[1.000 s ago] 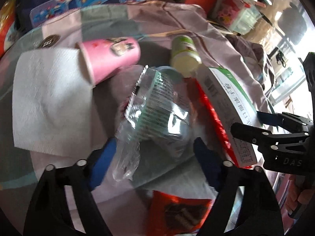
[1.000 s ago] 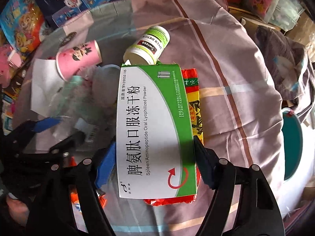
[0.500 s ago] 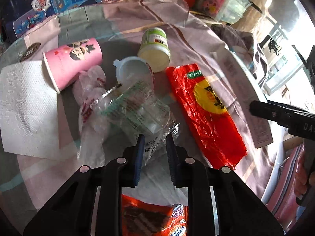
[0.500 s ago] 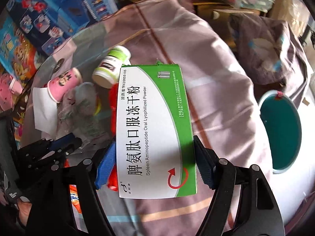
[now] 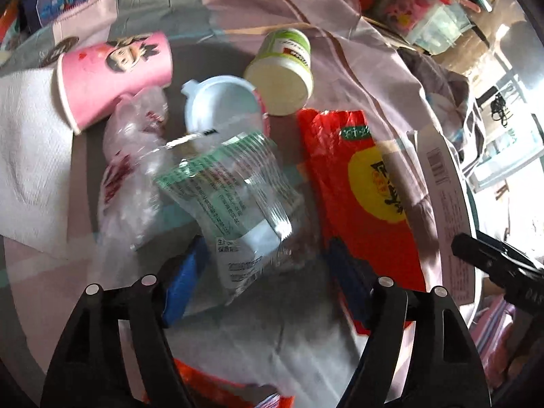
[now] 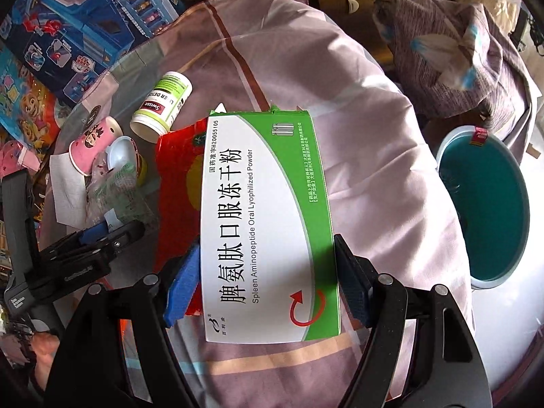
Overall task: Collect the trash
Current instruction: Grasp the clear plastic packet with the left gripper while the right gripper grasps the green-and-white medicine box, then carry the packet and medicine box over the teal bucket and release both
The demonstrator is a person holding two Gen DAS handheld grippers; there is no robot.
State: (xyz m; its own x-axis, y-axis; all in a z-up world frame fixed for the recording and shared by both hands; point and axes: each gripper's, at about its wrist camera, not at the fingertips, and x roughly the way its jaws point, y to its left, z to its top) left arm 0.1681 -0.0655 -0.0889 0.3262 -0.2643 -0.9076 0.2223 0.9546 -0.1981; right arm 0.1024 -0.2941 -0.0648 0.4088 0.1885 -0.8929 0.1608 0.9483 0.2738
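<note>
My right gripper (image 6: 267,280) is shut on a green and white medicine box (image 6: 268,210) and holds it above the cloth-covered table. My left gripper (image 5: 268,272) is open around a clear crumpled plastic wrapper (image 5: 238,190) lying on the table. Beside the wrapper lie a red snack bag (image 5: 360,183), a pink paper cup (image 5: 112,74), a green-labelled pill bottle (image 5: 282,71), a white lid (image 5: 221,102) and a crumpled plastic bag (image 5: 132,156). The box edge (image 5: 445,204) and right gripper show at the right of the left wrist view.
A teal trash bin (image 6: 486,204) stands below the table's right edge. A white paper napkin (image 5: 30,159) lies at the left. Toy boxes (image 6: 78,27) stand behind the table. An orange wrapper (image 5: 217,387) lies near my left gripper's base.
My left gripper was open, shut on the clear wrapper half a second ago, and is open again around it. My right gripper has carried the box to the right, toward the bin.
</note>
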